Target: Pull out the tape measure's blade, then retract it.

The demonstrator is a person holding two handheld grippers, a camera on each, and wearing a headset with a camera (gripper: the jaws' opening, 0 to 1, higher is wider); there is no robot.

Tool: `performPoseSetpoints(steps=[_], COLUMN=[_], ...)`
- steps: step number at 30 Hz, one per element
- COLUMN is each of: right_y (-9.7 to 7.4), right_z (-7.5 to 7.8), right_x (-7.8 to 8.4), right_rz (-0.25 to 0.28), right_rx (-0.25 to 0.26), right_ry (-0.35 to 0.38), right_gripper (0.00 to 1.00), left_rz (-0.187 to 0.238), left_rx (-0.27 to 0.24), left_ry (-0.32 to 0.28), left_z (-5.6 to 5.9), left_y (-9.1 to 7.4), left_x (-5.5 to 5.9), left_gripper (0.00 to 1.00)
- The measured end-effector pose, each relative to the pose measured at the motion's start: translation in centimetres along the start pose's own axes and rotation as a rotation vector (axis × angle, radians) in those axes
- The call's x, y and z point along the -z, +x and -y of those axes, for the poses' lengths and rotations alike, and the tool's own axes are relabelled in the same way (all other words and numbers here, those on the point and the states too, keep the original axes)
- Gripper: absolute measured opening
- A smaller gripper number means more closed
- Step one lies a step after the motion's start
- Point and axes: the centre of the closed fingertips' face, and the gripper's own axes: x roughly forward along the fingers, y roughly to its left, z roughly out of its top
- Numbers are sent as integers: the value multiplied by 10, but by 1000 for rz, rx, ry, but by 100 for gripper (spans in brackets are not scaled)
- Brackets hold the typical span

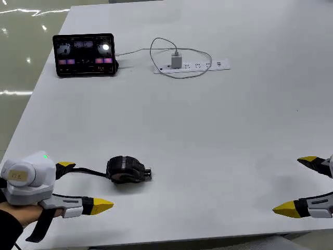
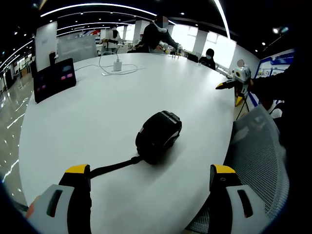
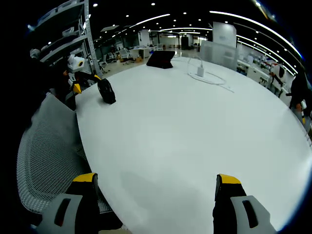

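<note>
A black tape measure lies on the white table near the front left, with a black strap trailing left from it. In the left gripper view the tape measure sits just ahead of the jaws, its strap running toward the left jaw. My left gripper is open beside it, nothing between its yellow-tipped fingers. My right gripper is open at the table's front right edge, far from the tape measure. No blade is pulled out that I can see.
A tablet with a lit screen stands at the back left. A white power strip with a charger and looped cable lies at the back centre. A mesh chair stands by the near table edge.
</note>
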Motion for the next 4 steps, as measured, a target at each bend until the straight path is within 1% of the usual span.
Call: performPoseSetpoints(steps=[4], right_y=[-1], right_z=[1], right_x=[-5], right_rz=[-3], right_rx=[1], right_ry=[-16], right_gripper=[99], left_rz=[1], left_rx=[-2], left_ry=[0], left_z=[0], left_y=[-2], left_x=[0], left_gripper=[99])
